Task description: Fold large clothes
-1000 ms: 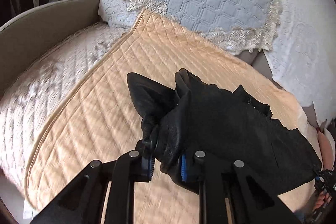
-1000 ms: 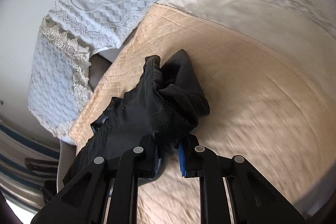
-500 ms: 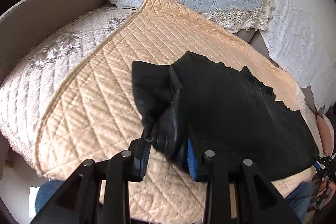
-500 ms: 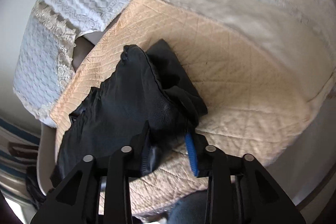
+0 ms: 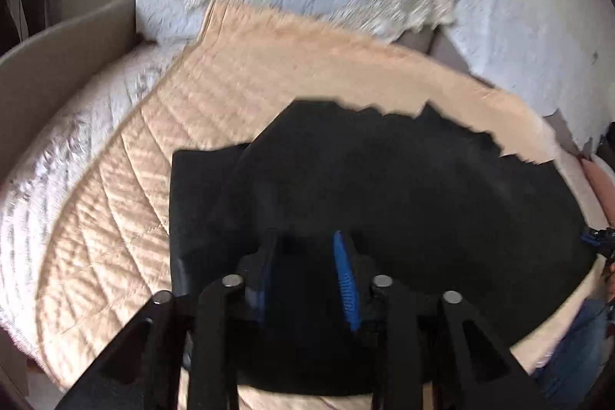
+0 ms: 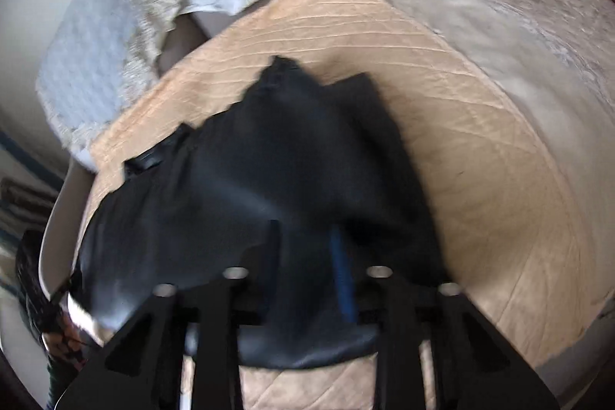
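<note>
Midway, by my reckoning: I have the black garment (image 5: pixel 403 187) lying bunched on the peach quilted cover (image 5: pixel 127 218) of the sofa, one flap doubled over but no neat fold yet; flattening and further folds are left. My left hand-held gripper (image 5: pixel 303 271) is closing, its blue pads apparently on a bunch of the cloth at the near edge. My right hand-held gripper (image 6: pixel 307 264) is clamped on the garment's other near corner. Both views are blurred, and I can read no label, brand or writing anywhere.

Black garment (image 5: pixel 403 187) lowered, now spread on quilt (image 5: pixel 127 218).
</note>
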